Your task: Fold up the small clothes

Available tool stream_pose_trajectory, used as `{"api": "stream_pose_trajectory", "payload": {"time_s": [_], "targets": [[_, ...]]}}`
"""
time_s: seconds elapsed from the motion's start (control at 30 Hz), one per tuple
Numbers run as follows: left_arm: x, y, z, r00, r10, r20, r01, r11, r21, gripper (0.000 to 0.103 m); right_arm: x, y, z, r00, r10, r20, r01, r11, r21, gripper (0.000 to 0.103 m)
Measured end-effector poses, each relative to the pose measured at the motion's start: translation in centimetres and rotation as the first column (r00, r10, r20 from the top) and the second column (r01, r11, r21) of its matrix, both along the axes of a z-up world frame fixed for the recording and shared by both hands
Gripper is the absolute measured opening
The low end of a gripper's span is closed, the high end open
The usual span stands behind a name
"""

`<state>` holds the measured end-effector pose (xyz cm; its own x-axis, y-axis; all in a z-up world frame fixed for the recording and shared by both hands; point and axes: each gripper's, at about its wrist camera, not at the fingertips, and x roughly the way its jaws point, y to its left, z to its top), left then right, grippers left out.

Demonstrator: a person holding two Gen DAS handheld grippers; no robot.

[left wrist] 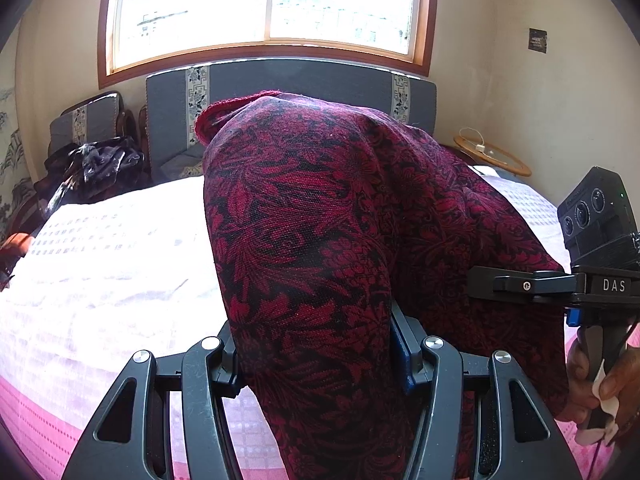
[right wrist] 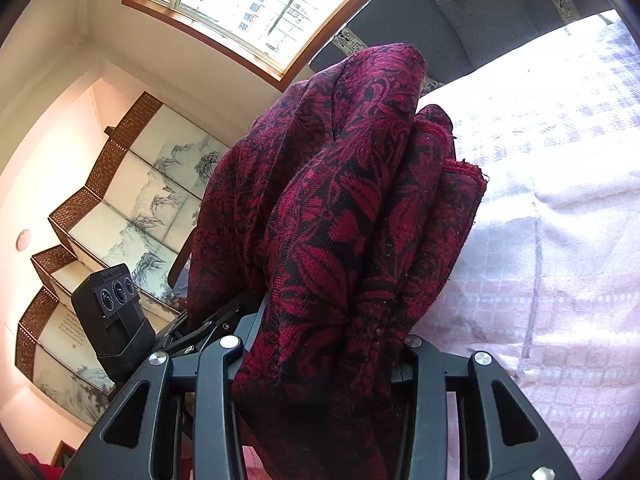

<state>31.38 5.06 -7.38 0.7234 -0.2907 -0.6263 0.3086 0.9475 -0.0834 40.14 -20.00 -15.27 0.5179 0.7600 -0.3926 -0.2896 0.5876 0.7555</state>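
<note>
Red-and-black patterned garment [left wrist: 320,220] draped over left gripper [left wrist: 316,344], fingers hidden under cloth; grip state cannot be told. Same garment [right wrist: 340,220] bunched over right gripper [right wrist: 320,344], finger state likewise hidden. Garment held above bed [left wrist: 112,248] with pale checked cover. Right gripper body seen at frame edge [left wrist: 600,280].

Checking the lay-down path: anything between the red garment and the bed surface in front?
Nothing visible. The red floral garment hangs draped over both grippers, left and right; the pale bedspread beyond looks bare. The fabric itself hides whatever lies directly beneath it.
</note>
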Motion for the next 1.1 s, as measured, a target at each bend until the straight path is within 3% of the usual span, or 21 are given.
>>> {"api": "stream_pose_trajectory", "payload": {"time_s": [1.1], "targets": [[3.8, 0.8, -0.7, 0.999, 0.034, 0.034, -0.035, 0.999, 0.028, 0.056, -0.6, 1.9, 0.6, 1.000, -0.023, -0.003, 0.023, 1.000, -0.013, 0.037]]}}
